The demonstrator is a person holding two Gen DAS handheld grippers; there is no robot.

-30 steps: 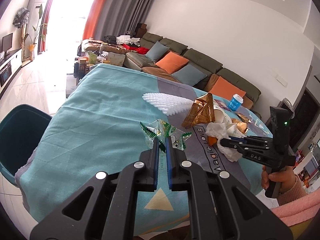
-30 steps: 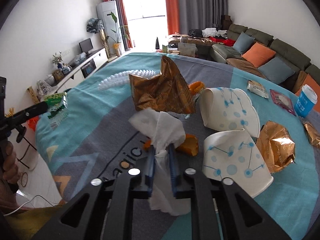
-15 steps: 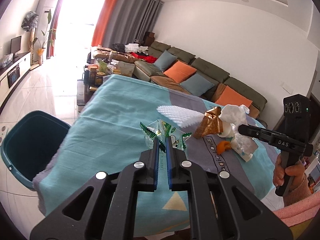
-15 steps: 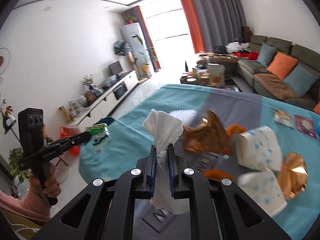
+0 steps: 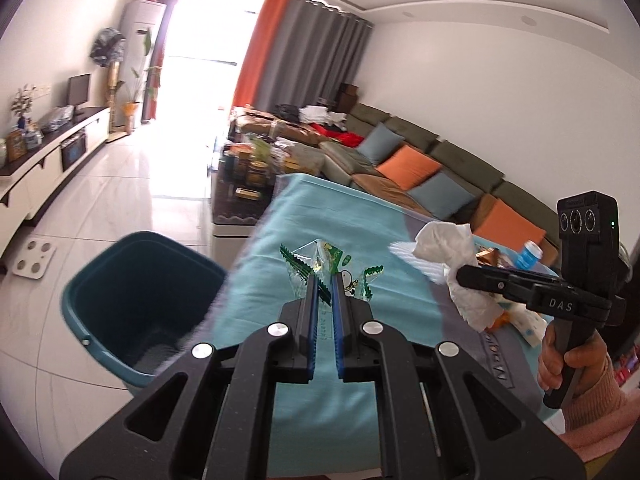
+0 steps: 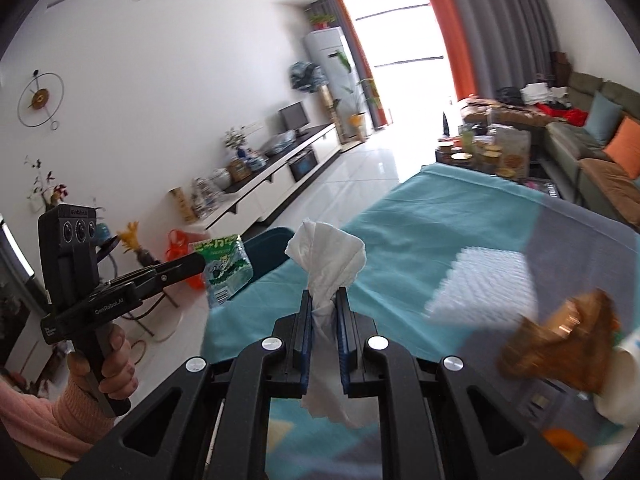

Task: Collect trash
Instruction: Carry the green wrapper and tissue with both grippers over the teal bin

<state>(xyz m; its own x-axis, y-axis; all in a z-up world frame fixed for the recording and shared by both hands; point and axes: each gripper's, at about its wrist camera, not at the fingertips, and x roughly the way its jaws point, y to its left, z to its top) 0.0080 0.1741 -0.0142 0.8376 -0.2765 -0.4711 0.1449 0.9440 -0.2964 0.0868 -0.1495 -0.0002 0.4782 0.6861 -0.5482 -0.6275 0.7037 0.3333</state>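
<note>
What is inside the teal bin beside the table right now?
The bin looks empty: only its dark inner walls and part of the ribbed bottom show. The tablecloth edge covers its right side, so that part of the bottom stays hidden.

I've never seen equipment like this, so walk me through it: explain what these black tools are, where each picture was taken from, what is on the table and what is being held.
No robot here: a person holds a hand-operated gripper in each hand, and each carries a wide-angle camera looking along its two fingers.

One picture comes from the left gripper. It is shut on a green and clear snack wrapper. To the right you see the right gripper from the side. Below left stands a dark teal bin.

The other picture comes from the right gripper, shut on a crumpled white tissue.

The table wears a teal and grey cloth. On it lie a white foam net, a blurred gold foil bag and, at the far end, a blue and white cup.
</note>
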